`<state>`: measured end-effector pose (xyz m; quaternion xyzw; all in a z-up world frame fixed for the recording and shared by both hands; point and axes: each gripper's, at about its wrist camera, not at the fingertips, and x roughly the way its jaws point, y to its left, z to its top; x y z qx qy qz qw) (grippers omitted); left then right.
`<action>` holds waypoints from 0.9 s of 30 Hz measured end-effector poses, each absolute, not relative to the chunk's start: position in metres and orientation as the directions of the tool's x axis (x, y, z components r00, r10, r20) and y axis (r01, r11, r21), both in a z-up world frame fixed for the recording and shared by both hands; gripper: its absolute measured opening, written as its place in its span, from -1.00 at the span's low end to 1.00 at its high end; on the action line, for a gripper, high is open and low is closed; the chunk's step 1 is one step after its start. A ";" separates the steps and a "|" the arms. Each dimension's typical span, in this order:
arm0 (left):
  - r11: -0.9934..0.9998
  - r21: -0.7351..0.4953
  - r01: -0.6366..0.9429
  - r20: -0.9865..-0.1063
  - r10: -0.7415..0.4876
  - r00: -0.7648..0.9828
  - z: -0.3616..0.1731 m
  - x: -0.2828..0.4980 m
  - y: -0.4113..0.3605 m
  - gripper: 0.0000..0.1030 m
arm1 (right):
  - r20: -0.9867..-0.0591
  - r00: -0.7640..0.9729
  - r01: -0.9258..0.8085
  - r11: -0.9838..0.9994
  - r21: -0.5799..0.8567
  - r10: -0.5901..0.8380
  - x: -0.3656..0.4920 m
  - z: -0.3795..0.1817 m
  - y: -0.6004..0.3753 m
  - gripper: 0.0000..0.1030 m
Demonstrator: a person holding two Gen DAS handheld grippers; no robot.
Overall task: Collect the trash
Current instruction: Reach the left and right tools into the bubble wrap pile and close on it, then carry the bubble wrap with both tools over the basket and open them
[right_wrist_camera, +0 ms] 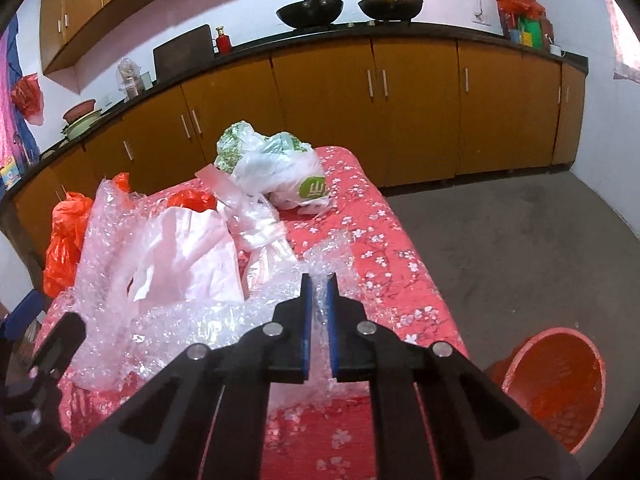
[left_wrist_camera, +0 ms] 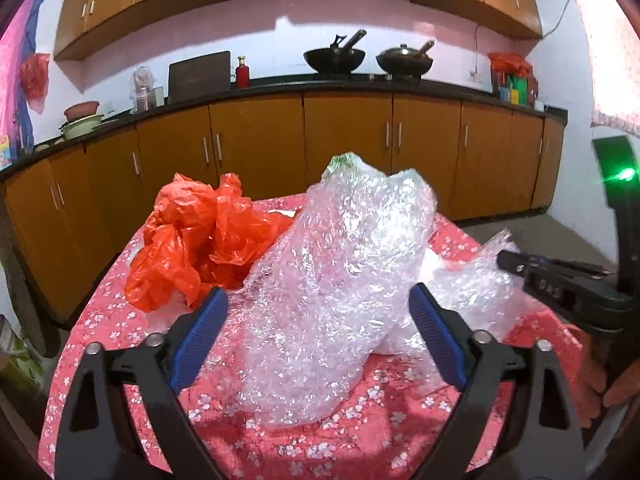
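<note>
On the flowered red cloth that covers the table lies a heap of plastic waste: a tall crumple of bubble wrap, an orange bag beside it on the left, a white bag lying on the wrap, and at the far end a green-printed bag. Down on the floor, just off the table's near right corner, stands the red bin, its mouth open and facing up. The right gripper has its jaws pinched together on a thin edge of bubble wrap, the film showing between the blue pads. The left gripper stands wide apart, its fingers on either side of the tall crumple without pressing it. The step in hand, I would say, is lifting the wrap clear to carry it to the bin. The right grip holds only a fringe, so a quick pull could tear it or let it slip; a slow, steady lift looks wiser. The left would do well to close low on the bulk of the wrap, since the sheet seems to run under the white bag and might drag it along. Both hands should rise together and swing right, keeping the trailing sheet from sweeping the other bags off the cloth.
</note>
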<state>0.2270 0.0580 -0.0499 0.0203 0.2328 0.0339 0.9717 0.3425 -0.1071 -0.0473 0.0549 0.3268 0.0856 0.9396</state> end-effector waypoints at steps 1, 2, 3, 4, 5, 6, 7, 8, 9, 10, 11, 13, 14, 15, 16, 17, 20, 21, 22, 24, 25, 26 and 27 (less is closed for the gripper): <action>0.997 0.055 -0.061 -0.468 0.080 0.880 -0.052 0.232 0.060 0.61 | -0.605 0.772 -0.122 0.980 0.158 0.194 0.343 -0.048 -0.107 -0.84; 0.997 0.049 -0.063 -0.480 0.079 0.874 -0.054 0.235 0.062 0.52 | -0.606 0.772 -0.119 0.980 0.160 0.193 0.343 -0.048 -0.108 -0.84; 0.997 0.040 -0.066 -0.494 0.077 0.866 -0.056 0.239 0.064 0.43 | -0.606 0.772 -0.116 0.980 0.161 0.191 0.342 -0.048 -0.109 -0.84; 0.997 0.031 -0.072 -0.513 0.077 0.855 -0.058 0.244 0.067 0.39 | -0.608 0.772 -0.111 0.981 0.162 0.187 0.343 -0.049 -0.111 -0.84; 0.997 0.017 -0.074 -0.531 0.072 0.844 -0.060 0.248 0.070 0.26 | -0.609 0.771 -0.109 0.981 0.162 0.186 0.344 -0.050 -0.112 -0.84; 0.997 0.007 -0.076 -0.541 0.067 0.838 -0.061 0.251 0.072 0.09 | -0.611 0.770 -0.106 0.981 0.162 0.184 0.344 -0.051 -0.113 -0.84; 0.997 -0.007 -0.081 -0.557 0.063 0.828 -0.063 0.255 0.076 -0.01 | -0.614 0.768 -0.104 0.981 0.161 0.182 0.345 -0.052 -0.113 -0.84; 0.996 -0.018 -0.083 -0.571 0.058 0.819 -0.065 0.257 0.079 -0.21 | -0.615 0.767 -0.104 0.981 0.161 0.182 0.345 -0.053 -0.113 -0.84; 0.996 -0.031 -0.084 -0.585 0.050 0.809 -0.067 0.260 0.082 -0.48 | -0.617 0.766 -0.105 0.981 0.160 0.183 0.345 -0.054 -0.113 -0.84; 0.995 -0.049 -0.089 -0.603 0.041 0.797 -0.069 0.262 0.086 -0.62 | -0.616 0.766 -0.107 0.981 0.160 0.184 0.345 -0.054 -0.113 -0.84; 0.994 -0.067 -0.091 -0.614 0.030 0.789 -0.071 0.263 0.090 -0.77 | -0.615 0.766 -0.109 0.981 0.159 0.185 0.344 -0.054 -0.112 -0.84; 0.990 -0.104 -0.093 -0.614 0.010 0.789 -0.071 0.262 0.097 -0.84 | -0.612 0.768 -0.112 0.981 0.160 0.187 0.343 -0.054 -0.111 -0.84; 0.990 -0.110 -0.092 -0.608 0.006 0.794 -0.071 0.260 0.099 -0.86 | -0.609 0.770 -0.113 0.980 0.161 0.189 0.342 -0.053 -0.112 -0.84; 0.989 -0.114 -0.090 -0.601 0.003 0.799 -0.070 0.257 0.100 -0.88 | -0.605 0.772 -0.117 0.980 0.163 0.193 0.341 -0.051 -0.112 -0.84; 0.989 -0.119 -0.084 -0.591 -0.002 0.807 -0.068 0.252 0.101 -0.88 | -0.602 0.775 -0.118 0.980 0.163 0.194 0.339 -0.050 -0.112 -0.84; 0.989 -0.127 -0.075 -0.580 -0.012 0.814 -0.065 0.248 0.101 -0.89 | -0.598 0.778 -0.121 0.979 0.162 0.195 0.338 -0.048 -0.112 -0.84; 0.989 -0.141 -0.053 -0.546 -0.033 0.837 -0.057 0.235 0.102 -0.91 | -0.582 0.788 -0.128 0.978 0.162 0.199 0.333 -0.043 -0.114 -0.84; 0.989 -0.143 -0.047 -0.536 -0.038 0.843 -0.054 0.231 0.102 -0.91 | -0.577 0.791 -0.130 0.978 0.165 0.203 0.331 -0.040 -0.115 -0.84; 0.988 -0.150 -0.037 -0.522 -0.048 0.851 -0.051 0.226 0.102 -0.91 | -0.573 0.794 -0.132 0.977 0.167 0.205 0.329 -0.039 -0.116 -0.84; 0.988 -0.152 -0.030 -0.505 -0.052 0.861 -0.045 0.220 0.102 -0.92 | -0.562 0.800 -0.137 0.976 0.171 0.210 0.324 -0.035 -0.117 -0.84; 0.988 -0.154 -0.025 -0.498 -0.055 0.865 -0.042 0.217 0.102 -0.92 | -0.557 0.803 -0.139 0.975 0.173 0.214 0.323 -0.032 -0.118 -0.84; 0.988 -0.152 -0.025 -0.491 -0.053 0.870 -0.040 0.216 0.101 -0.92 | -0.552 0.805 -0.141 0.974 0.175 0.216 0.321 -0.029 -0.118 -0.84; 0.989 -0.147 -0.025 -0.483 -0.049 0.874 -0.036 0.213 0.101 -0.92 | -0.544 0.810 -0.145 0.973 0.177 0.219 0.318 -0.026 -0.119 -0.84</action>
